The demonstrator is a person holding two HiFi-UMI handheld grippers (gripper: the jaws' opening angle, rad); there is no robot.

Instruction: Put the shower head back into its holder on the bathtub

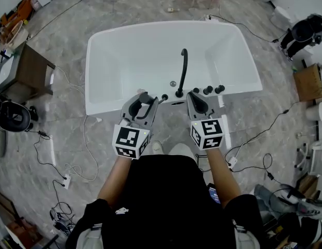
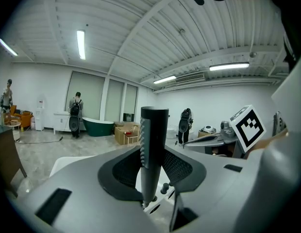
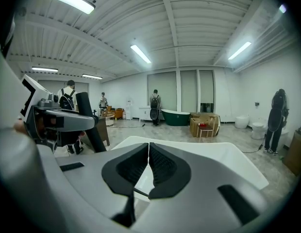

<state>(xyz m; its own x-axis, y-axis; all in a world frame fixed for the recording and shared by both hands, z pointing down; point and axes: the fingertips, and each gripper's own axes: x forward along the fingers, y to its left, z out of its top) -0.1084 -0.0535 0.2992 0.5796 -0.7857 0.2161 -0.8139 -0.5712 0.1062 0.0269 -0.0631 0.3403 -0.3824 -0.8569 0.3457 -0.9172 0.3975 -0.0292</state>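
Grey marble floor, white bathtub (image 1: 106,51) centre. L gripper (image 2: 151,171) clamps shower head (image 2: 153,144) at near rim, beside tap (image 1: 182,70). R gripper (image 3: 148,166): jaws together, empty. Step: keep head upright, align w/ holder (not clearly seen), lower straight, no twist. Head: slim matte-black stick, nubs down one side.

1. The person wears a black top (image 1: 161,191) with short sleeves (image 1: 94,211).
2. My left gripper (image 1: 142,98) and right gripper (image 1: 196,98) have smooth grey moulded shells.
3. Each carries a white marker cube (image 1: 131,140) printed with black square patterns.
4. Black pads (image 2: 125,171) with a fine dimpled texture line the jaws.
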